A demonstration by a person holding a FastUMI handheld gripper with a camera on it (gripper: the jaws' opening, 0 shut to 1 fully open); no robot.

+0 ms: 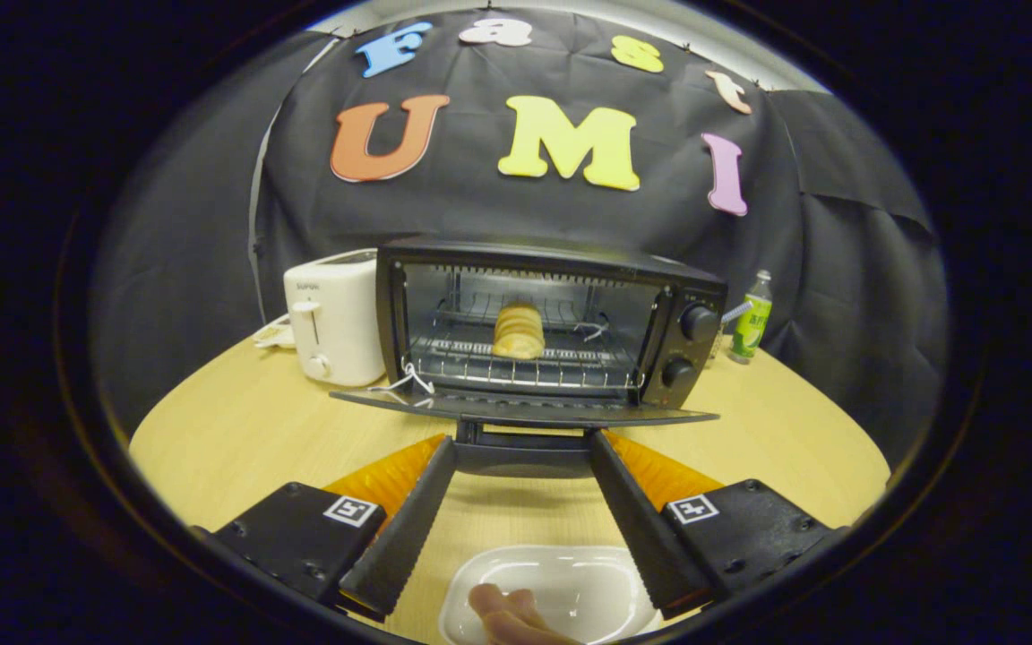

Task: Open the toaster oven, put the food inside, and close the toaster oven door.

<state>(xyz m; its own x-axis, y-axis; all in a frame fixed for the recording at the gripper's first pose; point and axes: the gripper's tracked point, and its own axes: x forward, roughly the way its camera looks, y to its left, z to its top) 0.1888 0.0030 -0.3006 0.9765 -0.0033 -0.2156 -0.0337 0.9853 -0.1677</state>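
Wooden table (pixel 238 430): open toaster oven (pixel 543 331), bread (pixel 518 330) inside, gripper (pixel 523 443) spread at door handle (pixel 523 455).

Toaster oven (pixel 552 331): black housing, silver wire rack. Food (pixel 518 330): golden-brown. Toaster (pixel 334 318): white. Bottle (pixel 751 318): green label. Dish (pixel 552 591): white. Tabletop (pixel 238 439): pale wood grain. Gripper (pixel 523 443): spread apart, black-and-white square markers.

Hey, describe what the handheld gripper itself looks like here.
The gripper has two long, straight jaws with toothed inner edges, each mounted on a black block bearing a square black-and-white marker. The jaws stand open, flanking the oven door handle.
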